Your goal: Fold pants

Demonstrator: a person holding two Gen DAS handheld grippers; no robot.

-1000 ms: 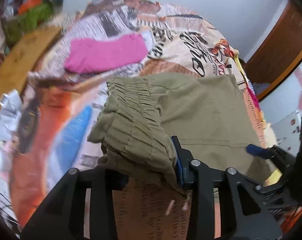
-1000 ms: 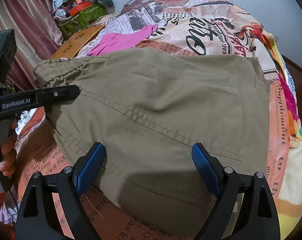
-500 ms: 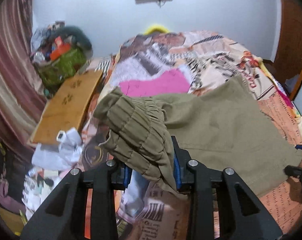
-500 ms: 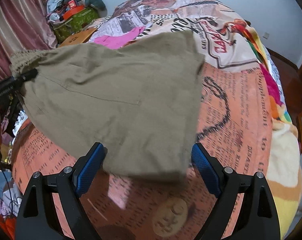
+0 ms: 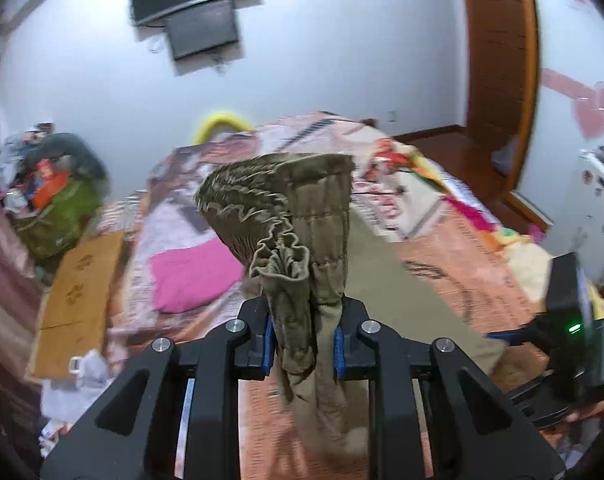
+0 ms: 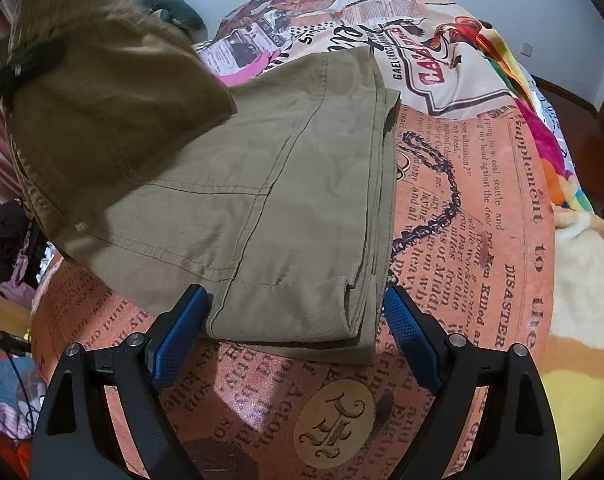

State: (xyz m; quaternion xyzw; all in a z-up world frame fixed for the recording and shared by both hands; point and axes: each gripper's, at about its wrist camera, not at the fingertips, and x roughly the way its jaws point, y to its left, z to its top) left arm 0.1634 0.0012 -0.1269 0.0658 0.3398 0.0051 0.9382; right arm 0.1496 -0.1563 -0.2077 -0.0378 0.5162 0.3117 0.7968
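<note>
The left claw (image 5: pixel 304 346) is clamped on the gathered elastic waistband of the pants (image 6: pixel 262 200), holding it up above the bed (image 6: pixel 482 220). In the left wrist view the bunched waistband rises between the two blue pads (image 5: pixel 267 340) and fans out at the top, while more olive cloth hangs down below the grip. The rest of the pants slopes away from the claw toward the bed.

The right claw (image 6: pixel 294 332) stands wide open and grips nothing. Its blue pads (image 6: pixel 180 332) sit on either side of the near edge of the folded pants, just above the bedspread; whether they touch the cloth cannot be told. In the right wrist view the lower part of the pants lies flat on the bed in stacked layers, with the layered edges showing along the right side and a seam running across the top layer. The lifted waistband end shows blurred at the upper left of that view, with a dark part of the left claw's tool against it.

A pink cloth (image 5: pixel 194 276) lies on the bed beyond the pants, apart from them. A screen (image 5: pixel 200 28) hangs on the far wall. A wooden board (image 5: pixel 82 280) lies left of the bed, and a pile of bags (image 5: pixel 58 200) sits behind it.
</note>
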